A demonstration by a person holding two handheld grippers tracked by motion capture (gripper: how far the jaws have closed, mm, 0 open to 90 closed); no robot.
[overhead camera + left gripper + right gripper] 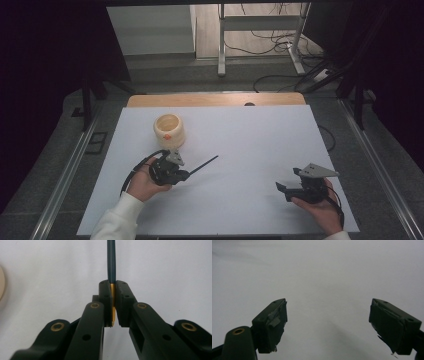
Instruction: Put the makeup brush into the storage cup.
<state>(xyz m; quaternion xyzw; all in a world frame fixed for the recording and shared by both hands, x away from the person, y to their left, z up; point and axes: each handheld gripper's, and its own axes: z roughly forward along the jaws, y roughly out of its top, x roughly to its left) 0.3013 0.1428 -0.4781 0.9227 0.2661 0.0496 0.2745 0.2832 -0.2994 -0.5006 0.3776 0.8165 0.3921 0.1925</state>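
Clearly the left gripper [113,302] was clamped on a pen [111,262], apparently bound for the cup [169,131]; next came lifting and aiming. The right gripper [328,327] stood wide, empty.

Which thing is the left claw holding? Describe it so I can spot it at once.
On the white table, look just in front of the cream cup, at the left claw. Clamped in it is a pen, a thin dark stick pointing away toward the table's middle. It is the only long, slender thing there, with a gold end between the pads.
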